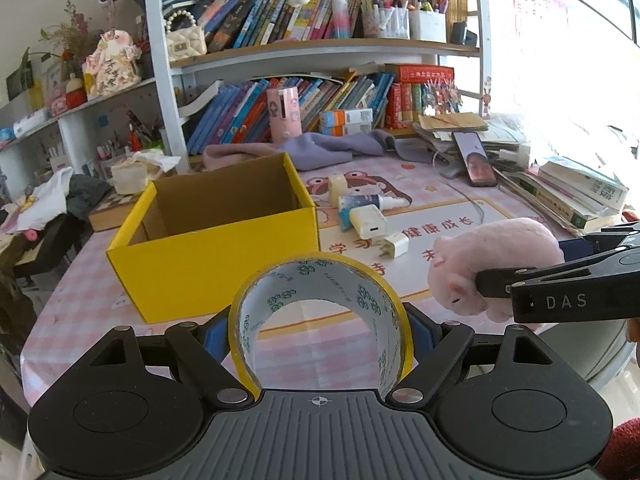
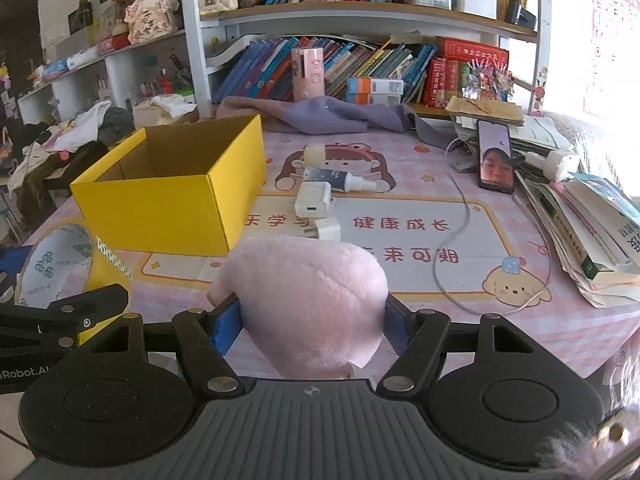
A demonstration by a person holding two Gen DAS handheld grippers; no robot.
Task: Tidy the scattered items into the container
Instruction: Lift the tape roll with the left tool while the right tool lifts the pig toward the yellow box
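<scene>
Tape roll [image 1: 320, 320] sits clamped in the left gripper [image 1: 320, 334], pink plush pig [image 2: 310, 308] in the right gripper [image 2: 314, 326]; release each squarely over the yellow box [image 1: 216, 236].

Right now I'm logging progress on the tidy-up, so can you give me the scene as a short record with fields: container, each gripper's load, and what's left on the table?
container: yellow cardboard box, open, nothing visible inside
left gripper: jaws shut on tape roll, held near the box
right gripper: jaws shut on pink plush toy
left on table: two white chargers, spray bottle, small pale bottle
also there: phone leaning on a pile of books, with a cable
</scene>
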